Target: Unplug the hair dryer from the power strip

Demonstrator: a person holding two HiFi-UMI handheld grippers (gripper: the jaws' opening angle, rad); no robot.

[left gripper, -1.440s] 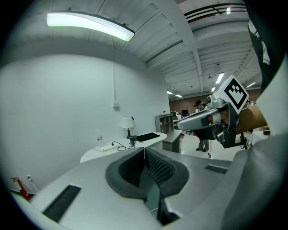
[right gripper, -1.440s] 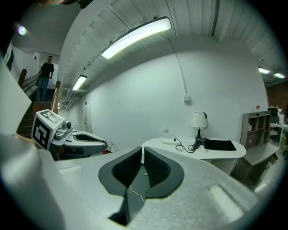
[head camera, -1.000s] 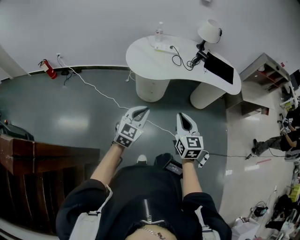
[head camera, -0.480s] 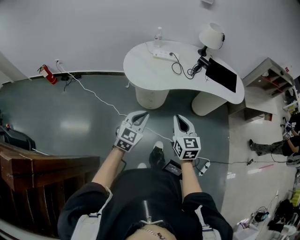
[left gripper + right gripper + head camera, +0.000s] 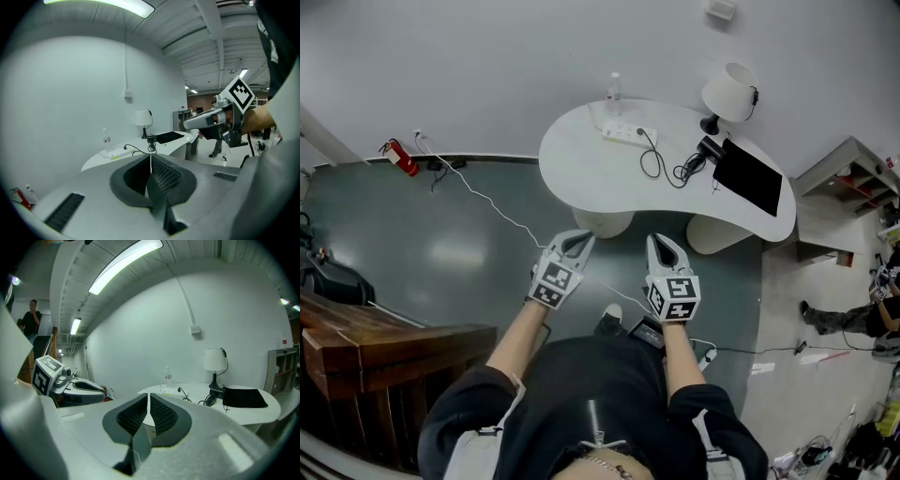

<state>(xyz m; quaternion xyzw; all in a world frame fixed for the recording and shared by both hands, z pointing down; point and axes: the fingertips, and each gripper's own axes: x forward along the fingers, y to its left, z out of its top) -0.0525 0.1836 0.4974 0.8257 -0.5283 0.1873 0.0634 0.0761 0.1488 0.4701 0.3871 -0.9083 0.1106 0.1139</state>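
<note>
Person has walked closer so the surface (image 5: pixel 572 173) sits nearer, left tongs (image 5: pixel 580 238) and right tongs (image 5: pixel 660 242) pressed together and empty, still well short of the strip (image 5: pixel 622 133), dryer (image 5: pixel 707 150) plug still in it

A white curved table (image 5: pixel 579 165) bears a power strip (image 5: pixel 623 133), bottle (image 5: pixel 614 88), lamp (image 5: pixel 730 95), hair dryer (image 5: pixel 706 148) and black pad (image 5: pixel 753 180).

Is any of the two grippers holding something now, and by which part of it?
Nothing is held. The left gripper and the right gripper are both shut and empty, in the air short of the white table.
</note>
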